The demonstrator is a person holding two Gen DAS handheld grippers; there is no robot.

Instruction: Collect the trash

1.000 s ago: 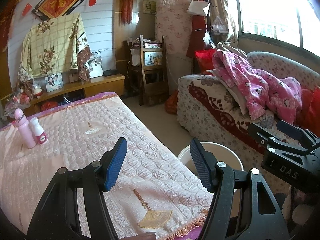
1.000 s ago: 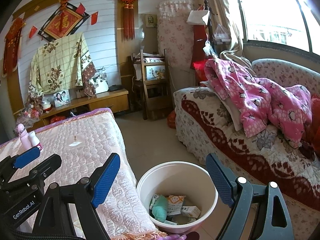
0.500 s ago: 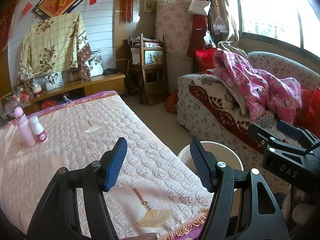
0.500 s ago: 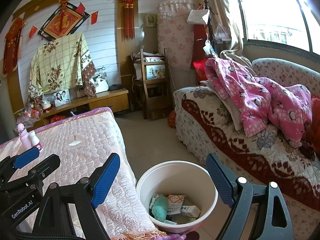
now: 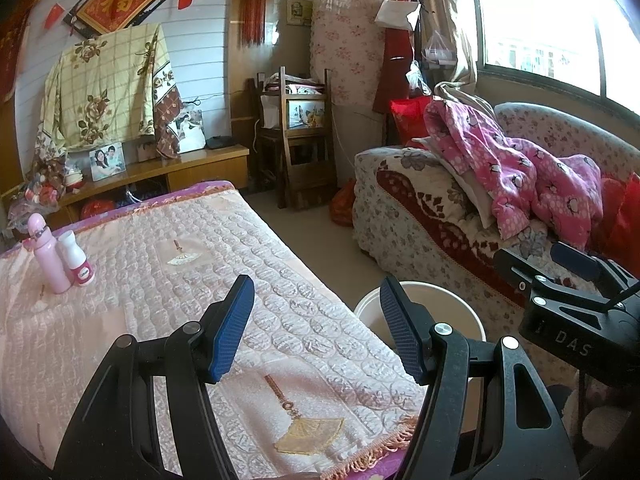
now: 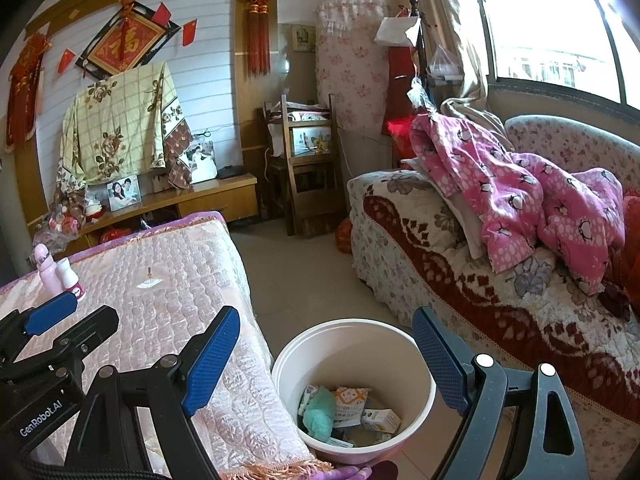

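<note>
Nothing has moved since a moment ago: my left gripper (image 5: 316,328) and right gripper (image 6: 324,360) both stay open and empty, the trash (image 6: 348,412) lies in the white bucket (image 6: 424,364), so I think I am done

Round white plastic bin (image 6: 416,364) on floor, squeezed between edge of pink quilted fringed table cover (image 5: 168,320) and long floral-and-red covered sofa (image 6: 460,280). Bin mouth open from above; crumpled wrappers and small cartons (image 6: 348,408) fill bottom only. Tabletop broad and bare, except pink bottle (image 5: 50,256) and small white bottle (image 5: 76,258) touching at far left. Beige floor strip (image 6: 304,276) free toward wooden chair (image 6: 308,168). Heaped pink penguin-print blanket (image 6: 520,184) blocks sofa top.
</note>
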